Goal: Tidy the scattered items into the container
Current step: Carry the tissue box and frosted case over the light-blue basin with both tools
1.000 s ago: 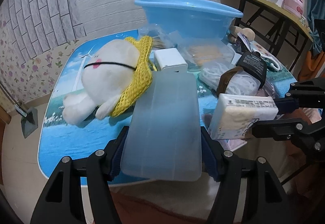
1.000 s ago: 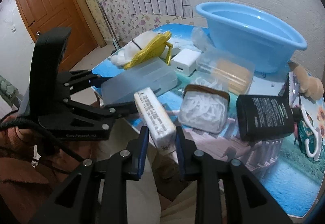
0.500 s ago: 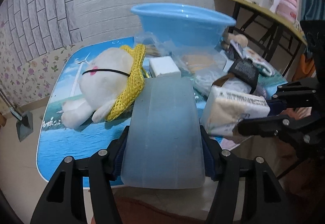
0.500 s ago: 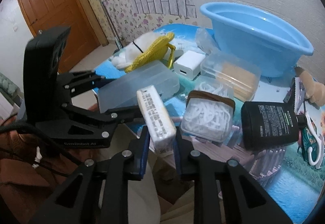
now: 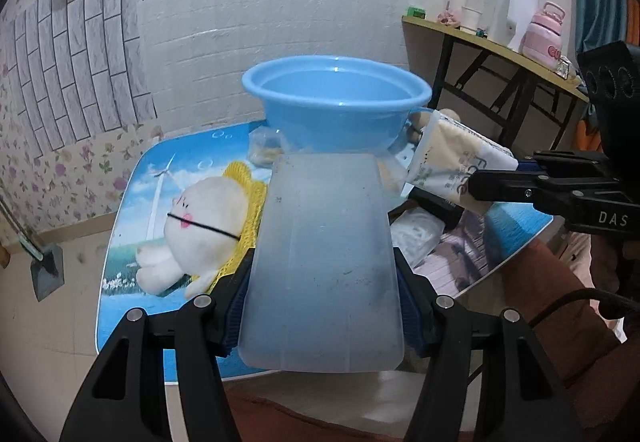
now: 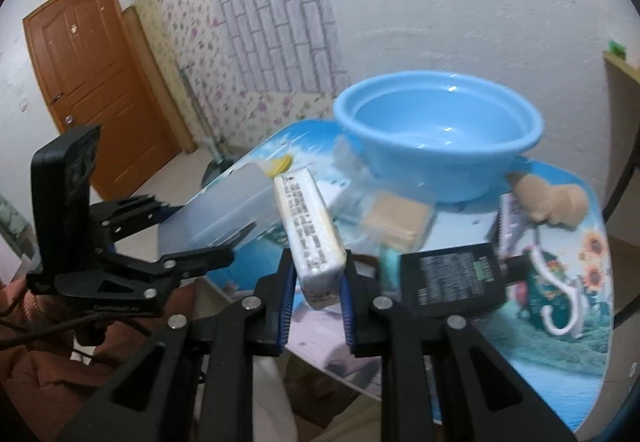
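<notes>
The left claw grasps the frosted plastic box by its near end, its far end pointing at the blue basin in the frame's centre. The right claw is clenched on the tissue pack, raised above the desk, probably so both can drop in together.

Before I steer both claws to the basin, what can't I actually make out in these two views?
- Left wrist view: the frosted plastic box in the left claw hides the table behind it.
- Right wrist view: motion blur smears the clear box with a tan block; labels are unreadable.
- Blue basin: its base is hidden behind its near wall in both views.
- Tissue pack in the right claw: print too small.
</notes>
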